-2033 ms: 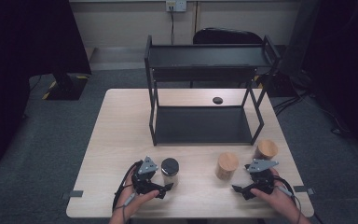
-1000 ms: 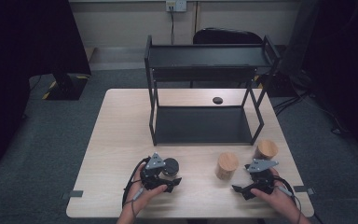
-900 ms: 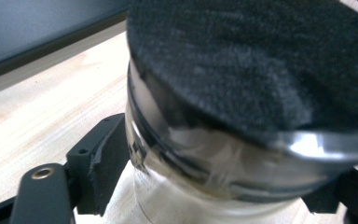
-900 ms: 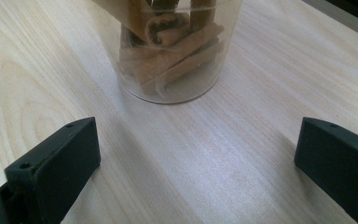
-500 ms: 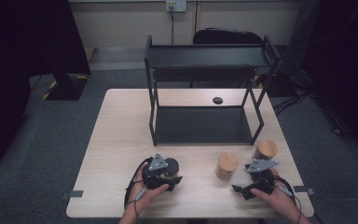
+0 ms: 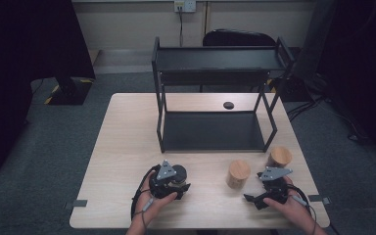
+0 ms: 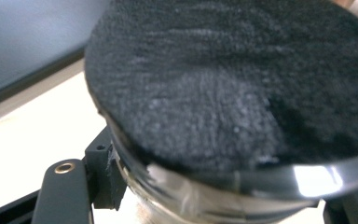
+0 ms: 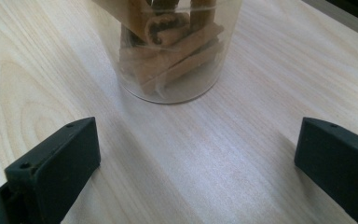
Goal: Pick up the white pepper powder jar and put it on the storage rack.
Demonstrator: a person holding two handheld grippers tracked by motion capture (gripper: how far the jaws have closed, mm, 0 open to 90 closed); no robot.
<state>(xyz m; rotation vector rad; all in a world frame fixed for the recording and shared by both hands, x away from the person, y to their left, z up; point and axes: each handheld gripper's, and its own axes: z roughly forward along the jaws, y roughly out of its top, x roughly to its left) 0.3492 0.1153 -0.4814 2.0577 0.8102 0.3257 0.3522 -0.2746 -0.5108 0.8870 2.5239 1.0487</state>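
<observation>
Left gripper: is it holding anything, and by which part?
Yes. The left gripper is shut on the black-lidded jar, gripping its clear body just under the lid. The right gripper holds nothing.

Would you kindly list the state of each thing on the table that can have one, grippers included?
Left gripper: jaws just closed, shut on the black-lidded jar.
Black-lidded jar: upright, lid on, gripped.
Right gripper: open, nothing between its jaws.
Cinnamon jar: upright, ahead of the right jaws, untouched.
Second wooden-lidded jar: upright, lid on, free.
Black shelf rack: both tiers bare.
</observation>
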